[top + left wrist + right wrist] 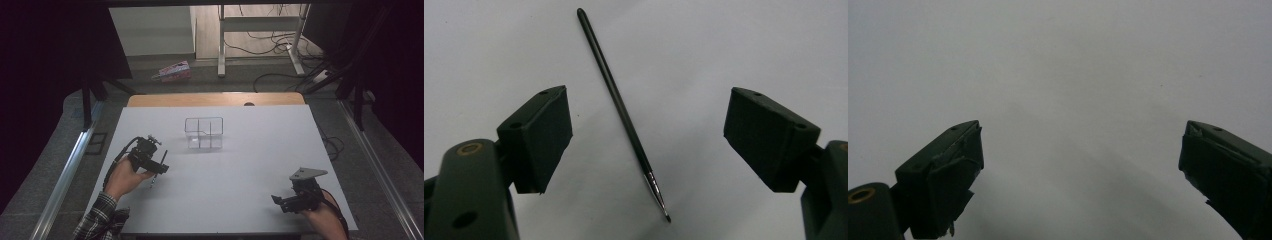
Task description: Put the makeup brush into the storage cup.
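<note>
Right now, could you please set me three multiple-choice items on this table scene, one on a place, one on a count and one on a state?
1. Where does the thin black brush lie?
A. Flat on the white table, between the left gripper's open jaws
B. Inside the clear organizer
C. Under the right gripper

2. How many clear organizers stand on the table?
A. None
B. One
C. Three

3. How does the right gripper stand?
A. Shut on the brush
B. Open, with nothing between its jaws
C. Shut on the organizer

Answers:
1 A: the left gripper view shows the brush on the table in the gap of the left gripper, touching neither jaw.
2 B: the high view shows a single clear organizer near the table's middle.
3 B: the right gripper has its jaws wide apart over bare table.
</note>
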`<state>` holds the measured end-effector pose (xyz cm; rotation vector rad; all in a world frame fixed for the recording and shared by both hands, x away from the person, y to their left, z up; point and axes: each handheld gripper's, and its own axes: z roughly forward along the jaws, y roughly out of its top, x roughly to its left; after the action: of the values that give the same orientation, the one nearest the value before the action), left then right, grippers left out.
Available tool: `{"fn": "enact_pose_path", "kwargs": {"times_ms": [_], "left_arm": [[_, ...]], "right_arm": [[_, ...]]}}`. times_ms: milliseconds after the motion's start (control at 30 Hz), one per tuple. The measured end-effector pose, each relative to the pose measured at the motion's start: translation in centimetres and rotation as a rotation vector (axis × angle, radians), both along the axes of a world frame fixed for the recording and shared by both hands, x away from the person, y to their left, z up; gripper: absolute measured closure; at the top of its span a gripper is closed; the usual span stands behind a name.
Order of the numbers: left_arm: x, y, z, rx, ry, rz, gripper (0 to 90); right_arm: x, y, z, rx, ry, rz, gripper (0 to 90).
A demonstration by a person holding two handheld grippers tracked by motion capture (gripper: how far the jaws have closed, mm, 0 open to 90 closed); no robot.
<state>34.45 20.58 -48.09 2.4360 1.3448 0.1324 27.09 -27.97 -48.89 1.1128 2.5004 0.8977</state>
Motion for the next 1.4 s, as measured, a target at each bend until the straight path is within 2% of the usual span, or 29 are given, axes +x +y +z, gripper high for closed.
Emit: {"fn": "enact_pose_path", "kwargs": {"times_ms": [167,333,533,567,767,967,1033,1067,1133,1300,1367,1400], "left_arm": [[0.3,0.1,-0.2,0.006,0.024,0.014,22.8],[0.4,0.2,-0.7,0.007,0.055,0.031,31.5],[0.4,0.4,-1.5,0.018,0.090,0.026,42.5],[0.4,0.4,-1.6,0.018,0.093,0.028,46.7],[0.4,0.7,-2.3,0.022,0.113,0.044,54.9],[0.3,0.8,-2.9,0.038,0.125,0.046,60.0],[0.3,0.9,-2.9,0.049,0.128,0.048,65.9],[0.3,0.9,-2.8,0.066,0.131,0.050,72.3],[0.4,1.1,-2.8,0.052,0.152,0.045,85.0],[0.3,0.8,-2.8,0.071,0.147,0.042,85.7],[0.3,1.0,-2.8,0.062,0.145,0.038,85.7],[0.2,1.1,-2.8,0.043,0.146,0.041,85.7]], "right_arm": [[0.0,0.0,0.0,0.000,0.005,0.003,4.3],[0.0,0.1,-0.1,-0.003,0.007,0.009,4.7],[0.0,0.1,-0.1,-0.005,0.009,0.011,4.8],[0.0,0.1,-0.1,-0.006,0.010,0.011,4.9],[0.0,0.1,-0.2,-0.008,0.015,0.015,5.1],[0.0,0.2,-0.2,-0.010,0.019,0.016,5.2],[0.0,0.2,-0.2,-0.011,0.020,0.017,5.3],[0.0,0.2,-0.2,-0.011,0.021,0.017,5.3],[0.0,0.2,-0.2,-0.012,0.021,0.019,5.4],[0.0,0.2,-0.2,-0.012,0.024,0.019,5.5],[-0.1,0.2,-0.2,-0.012,0.025,0.020,5.7],[-0.1,0.2,-0.2,-0.012,0.024,0.020,5.7]]}}
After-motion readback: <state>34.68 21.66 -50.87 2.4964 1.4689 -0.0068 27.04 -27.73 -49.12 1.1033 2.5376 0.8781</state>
